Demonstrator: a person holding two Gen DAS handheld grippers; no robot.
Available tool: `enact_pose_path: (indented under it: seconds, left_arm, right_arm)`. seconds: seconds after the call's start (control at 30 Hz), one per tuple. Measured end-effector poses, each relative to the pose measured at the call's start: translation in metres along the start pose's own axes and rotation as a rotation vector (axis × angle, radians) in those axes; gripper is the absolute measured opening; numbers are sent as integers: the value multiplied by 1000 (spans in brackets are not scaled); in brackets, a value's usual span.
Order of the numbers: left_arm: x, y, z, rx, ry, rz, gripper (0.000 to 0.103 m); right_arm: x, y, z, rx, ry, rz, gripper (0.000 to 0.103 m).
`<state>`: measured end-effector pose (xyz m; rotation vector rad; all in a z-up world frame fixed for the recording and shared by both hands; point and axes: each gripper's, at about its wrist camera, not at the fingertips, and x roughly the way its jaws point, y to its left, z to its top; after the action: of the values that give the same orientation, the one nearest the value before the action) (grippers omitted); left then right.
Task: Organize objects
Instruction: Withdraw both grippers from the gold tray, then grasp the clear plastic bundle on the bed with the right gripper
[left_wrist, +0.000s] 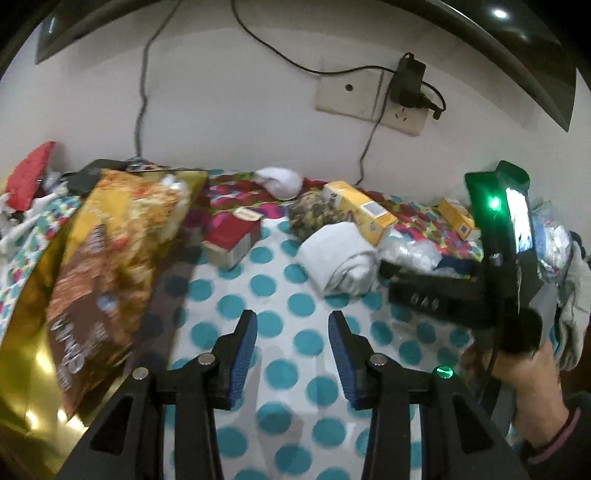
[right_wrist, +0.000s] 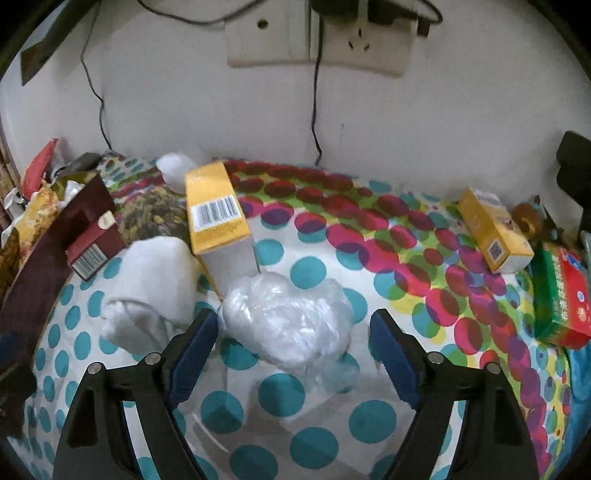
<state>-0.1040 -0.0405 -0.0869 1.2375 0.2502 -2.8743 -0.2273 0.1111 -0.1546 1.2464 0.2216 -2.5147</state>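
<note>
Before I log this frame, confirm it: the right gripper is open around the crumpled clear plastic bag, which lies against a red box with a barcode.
Not quite. In the right wrist view the right gripper is open around the crumpled clear plastic bag, but the bag lies against the yellow box with a barcode, not a red one.

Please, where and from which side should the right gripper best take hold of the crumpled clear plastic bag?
Probably across the plastic bag at its bulging middle, coming straight forward and down. The right gripper is open with its jaws already on both sides; the soft, shapeless bag offers no better hold.
</note>
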Motion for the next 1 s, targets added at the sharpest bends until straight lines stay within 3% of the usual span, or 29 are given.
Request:
enact_pose_path:
  seconds: [0.1,0.17,0.2,0.27,0.47,0.73,0.83,0.93,1.0]
  left_arm:
    - [15,-6,8,0,12,-9,41]
    - [22,-8,12,-8,8,-21,41]
    - [23,-9,14,-10,-2,-33,41]
    - [27,-11,15,6,-21,-46,41]
    - [47,-18,10,66,-10,8,41]
    - [50,-10,4,35,-9,23,41]
    - [51,-11,4,34,-1,35,41]
    - [52,-16,3,61,3,47,41]
    - [51,-19,3,76,-1,49,41]
  right_arm:
    - [3,4,0,-17,20,-9,89]
    - [5,7,0,-25,34,-5,102]
    - [6,6,-1,-23,43,-5,103]
    - [6,6,-1,-21,42,-4,103]
    - [3,8,-2,-22,42,-5,103]
    - [-1,10,-3,-11,38,-2,103]
    - [-9,6,-3,11,5,36,87]
    - [-12,7,-4,8,-1,64,84]
    - [-16,13,-4,-17,-9,62,69]
